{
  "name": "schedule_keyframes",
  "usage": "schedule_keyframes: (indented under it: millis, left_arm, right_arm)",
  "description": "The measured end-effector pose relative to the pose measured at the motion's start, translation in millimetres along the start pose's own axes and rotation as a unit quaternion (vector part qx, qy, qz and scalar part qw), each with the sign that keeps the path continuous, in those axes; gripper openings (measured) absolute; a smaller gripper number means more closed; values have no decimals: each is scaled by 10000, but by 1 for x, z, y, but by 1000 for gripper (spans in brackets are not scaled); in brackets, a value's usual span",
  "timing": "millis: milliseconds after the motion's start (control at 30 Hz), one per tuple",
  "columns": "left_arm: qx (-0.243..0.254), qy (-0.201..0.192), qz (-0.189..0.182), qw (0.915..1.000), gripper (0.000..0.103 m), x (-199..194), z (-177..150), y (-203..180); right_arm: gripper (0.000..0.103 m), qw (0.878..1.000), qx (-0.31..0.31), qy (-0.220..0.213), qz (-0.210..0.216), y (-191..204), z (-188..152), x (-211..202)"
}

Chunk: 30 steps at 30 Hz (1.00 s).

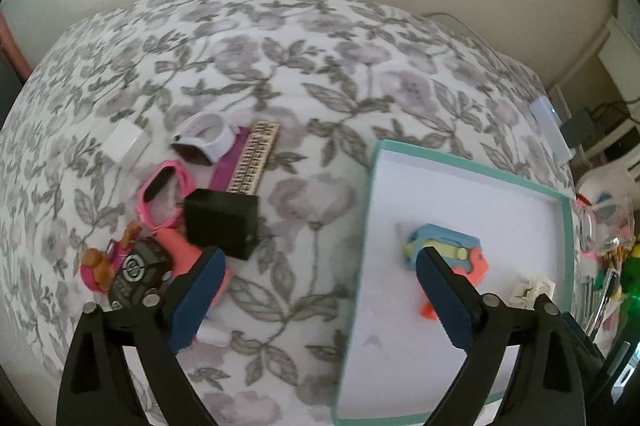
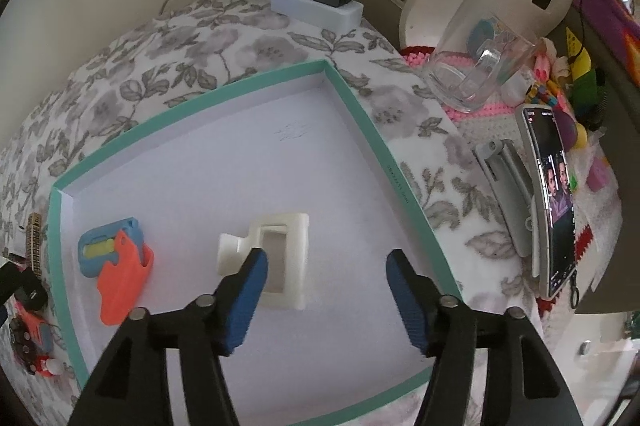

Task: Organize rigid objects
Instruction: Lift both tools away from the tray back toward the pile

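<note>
A shallow white tray with a teal rim (image 1: 472, 166) (image 2: 192, 106) lies on a floral cloth. Inside it are a blue, yellow and orange toy (image 1: 448, 246) (image 2: 116, 262) and a white frame-shaped plastic piece (image 1: 534, 290) (image 2: 288, 250). My right gripper (image 2: 327, 260) hangs open over the tray, its left finger just over the white piece, which rests flat with no pad pressing on it. My left gripper (image 1: 320, 258) is wide open and straddles the tray's left rim, holding nothing. Left of it on the cloth lie a black cube (image 1: 222, 222), a pink band (image 1: 160, 202) and a white band (image 1: 208, 142).
A patterned ruler (image 1: 254, 162), a small white box (image 1: 126, 142) and several small toys lie beside the black cube. Right of the tray are a glass mug (image 2: 476, 70), a phone (image 2: 554, 198) and a grey clip (image 2: 508, 194). Behind it is a power strip (image 2: 316, 6) with a black charger.
</note>
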<state>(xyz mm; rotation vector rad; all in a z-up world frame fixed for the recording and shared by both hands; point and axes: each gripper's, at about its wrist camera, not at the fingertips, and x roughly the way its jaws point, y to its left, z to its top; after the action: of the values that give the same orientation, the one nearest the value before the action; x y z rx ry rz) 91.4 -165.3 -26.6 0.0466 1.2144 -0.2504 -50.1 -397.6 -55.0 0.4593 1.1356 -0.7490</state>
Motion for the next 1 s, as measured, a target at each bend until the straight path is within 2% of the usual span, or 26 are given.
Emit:
schedule_keyframes:
  millis: [133,433,600,767,1000]
  left_arm:
    - [-221,-111,59,9997,98,-3,-2,19]
    - [-789,-205,-76,9966,99,-5,-8,59]
    - [-1101,-364,-276,9929,103,-16,-5,80]
    - [-1351,-644,-226,9885,103,-30,-1,102]
    - [-1713,-730,-377,9818,103,-42,4,135]
  right_arm:
    - [77,10000,-53,-10,41,3,-2,0]
    - [101,9997,-88,-70,225,9,-5,-2]
    - [103,9991,-153,-194,341,13,-7,-5]
    - [103,9977,-149,-466,473,15,-6,-16]
    - [103,9931,-218,-881,745,25,-4,-39]
